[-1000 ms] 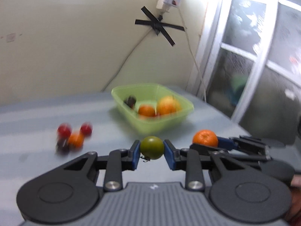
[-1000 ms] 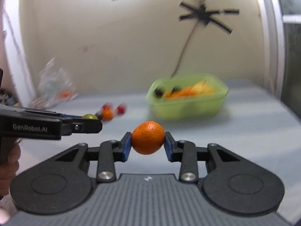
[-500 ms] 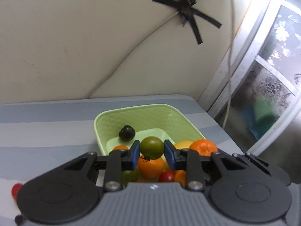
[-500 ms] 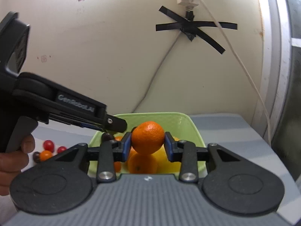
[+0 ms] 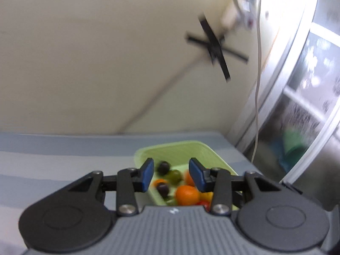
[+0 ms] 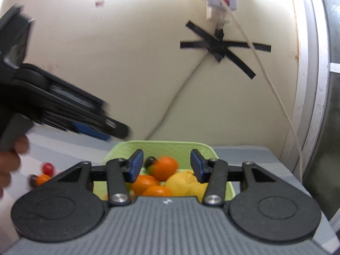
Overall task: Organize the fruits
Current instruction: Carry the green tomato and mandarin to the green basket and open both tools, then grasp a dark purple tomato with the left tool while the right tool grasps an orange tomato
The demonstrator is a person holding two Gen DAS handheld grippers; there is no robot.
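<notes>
Fruits (image 6: 164, 167) mostly lie heaped in the green tub (image 6: 161, 145) at the back of the striped surface (image 5: 53, 148), near the wall: oranges, a yellow one, a green one (image 5: 175, 175) and some small dark ones. Both tongs are spread wide and hold nothing; the left tongs (image 5: 171, 174) and the right tongs (image 6: 166, 165) hang just over the tub. A few small fruits are left out on the surface to the left, a red one (image 6: 47, 168) and an orange one (image 6: 42, 178) among them, so the job looks well along but not finished. The tub sits close to the surface's right edge and the window frame (image 5: 297, 97); open room lies to the left, though the two tongs are crowded side by side.
</notes>
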